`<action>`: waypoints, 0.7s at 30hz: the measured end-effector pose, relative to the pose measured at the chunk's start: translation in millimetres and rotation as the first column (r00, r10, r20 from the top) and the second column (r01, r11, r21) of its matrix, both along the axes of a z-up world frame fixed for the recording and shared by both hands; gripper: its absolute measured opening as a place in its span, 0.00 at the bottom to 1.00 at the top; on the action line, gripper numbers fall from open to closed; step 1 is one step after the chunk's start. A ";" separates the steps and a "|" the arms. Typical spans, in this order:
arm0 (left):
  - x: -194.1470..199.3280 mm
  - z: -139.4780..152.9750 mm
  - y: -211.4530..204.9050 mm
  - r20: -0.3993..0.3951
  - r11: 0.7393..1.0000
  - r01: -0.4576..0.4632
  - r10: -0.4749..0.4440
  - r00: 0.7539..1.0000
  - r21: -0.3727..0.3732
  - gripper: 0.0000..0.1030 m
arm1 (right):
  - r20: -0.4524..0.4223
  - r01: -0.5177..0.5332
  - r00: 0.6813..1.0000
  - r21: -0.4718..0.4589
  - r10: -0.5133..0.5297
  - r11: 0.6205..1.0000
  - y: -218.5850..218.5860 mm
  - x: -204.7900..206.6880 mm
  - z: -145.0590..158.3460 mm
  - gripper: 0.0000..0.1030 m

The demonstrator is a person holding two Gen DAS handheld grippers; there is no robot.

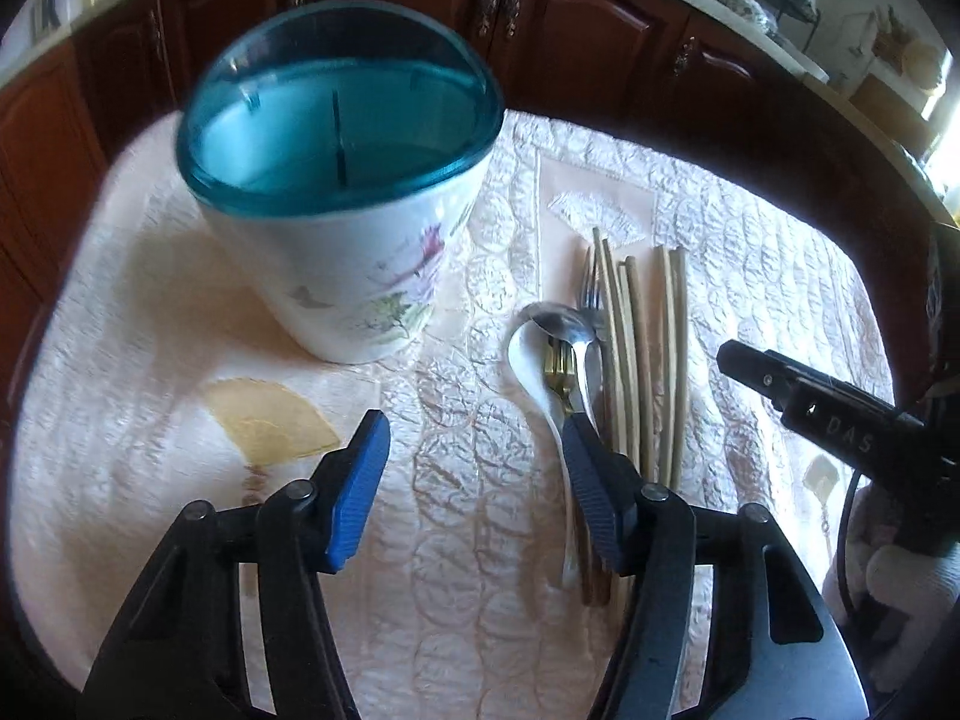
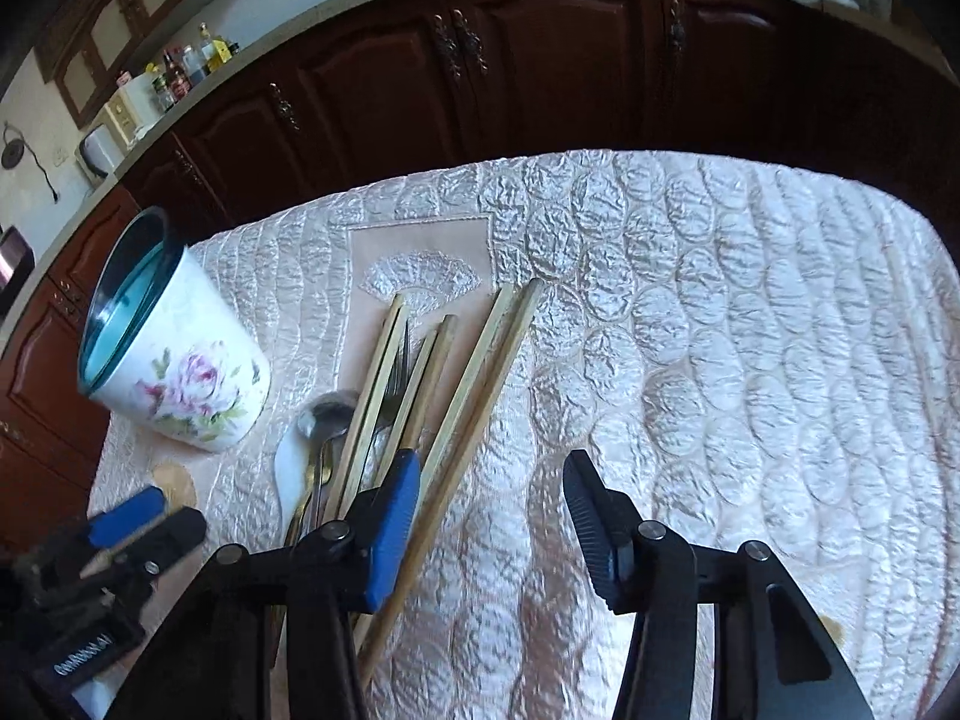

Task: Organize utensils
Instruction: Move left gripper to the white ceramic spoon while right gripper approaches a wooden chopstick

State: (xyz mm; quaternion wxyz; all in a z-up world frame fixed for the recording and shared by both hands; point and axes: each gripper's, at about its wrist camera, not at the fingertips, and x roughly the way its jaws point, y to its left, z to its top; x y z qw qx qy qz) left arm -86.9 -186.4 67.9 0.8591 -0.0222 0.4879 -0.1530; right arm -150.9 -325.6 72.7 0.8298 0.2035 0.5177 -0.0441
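A white flowered utensil holder with a teal rim stands empty on the quilted tablecloth; it also shows in the right wrist view. Right of it lie a white ceramic spoon, a metal spoon, a fork and several wooden chopsticks, side by side; the chopsticks and metal spoon also show in the right wrist view. My left gripper is open and empty, its right finger over the spoon handles. My right gripper is open and empty, its left finger over the chopsticks.
The pale pink quilted tablecloth covers the table. Dark wooden cabinets stand behind the far edge. The right gripper's body shows at the right of the left wrist view; the left gripper shows at the lower left of the right wrist view.
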 end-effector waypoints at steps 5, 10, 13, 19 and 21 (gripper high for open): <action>12.5 -18.2 -9.7 -0.052 1.000 -0.008 0.008 0.999 -0.005 0.48 | -0.031 0.008 1.000 0.041 -0.006 0.999 -5.6 18.6 -20.9 0.42; 23.6 -34.1 -16.3 -0.068 0.999 -0.039 0.038 0.997 -0.015 0.48 | -0.037 0.003 0.999 0.076 -0.001 0.997 -8.9 34.8 -36.8 0.39; 29.1 -37.0 -19.9 -0.069 0.998 -0.053 0.051 0.996 -0.021 0.48 | -0.028 0.012 1.000 0.092 -0.010 0.996 -12.4 45.2 -41.6 0.34; 36.2 -37.5 -23.7 -0.059 0.997 -0.067 0.065 0.996 -0.045 0.36 | -0.012 0.004 1.000 0.146 -0.002 0.989 -18.7 61.0 -46.7 0.12; 38.3 -37.4 -22.3 -0.067 0.996 -0.072 0.069 0.995 -0.057 0.07 | -0.014 0.002 1.000 0.149 0.000 0.989 -21.2 61.1 -44.3 0.11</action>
